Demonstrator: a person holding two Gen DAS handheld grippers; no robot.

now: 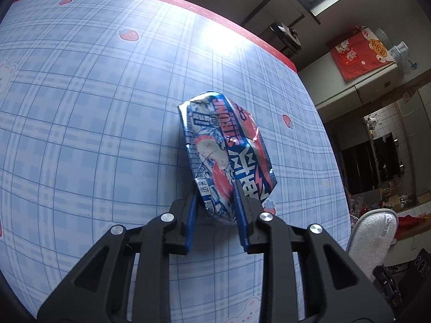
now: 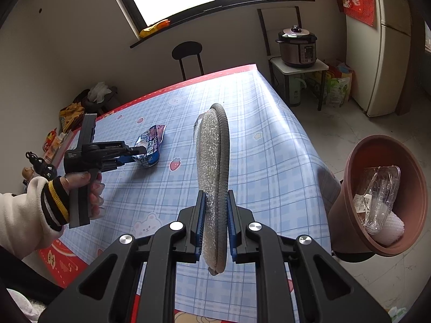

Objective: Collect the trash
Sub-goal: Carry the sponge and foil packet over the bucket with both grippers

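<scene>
Step in hand: pickup of crushed can (image 1: 226, 156), lying on the checked counter (image 1: 80, 107) at frame centre. Left gripper (image 1: 215, 196) jaws narrowed, pads pressing the can's near end. Right gripper (image 2: 215, 199) jaws nearly closed on a grey slipper (image 2: 212, 167). Next, likely: lift the can, carry it to the bin. Only the right view shows the brown bin (image 2: 358, 188), lower right, already holding clear plastic.

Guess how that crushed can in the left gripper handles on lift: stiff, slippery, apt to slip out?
The can looks flattened and creased, so it is probably light and may give further under the left gripper. Its glossy printed skin suggests it could slide between the pads. Only its near end appears pinched, so it may pivot or droop when raised off the table.
</scene>
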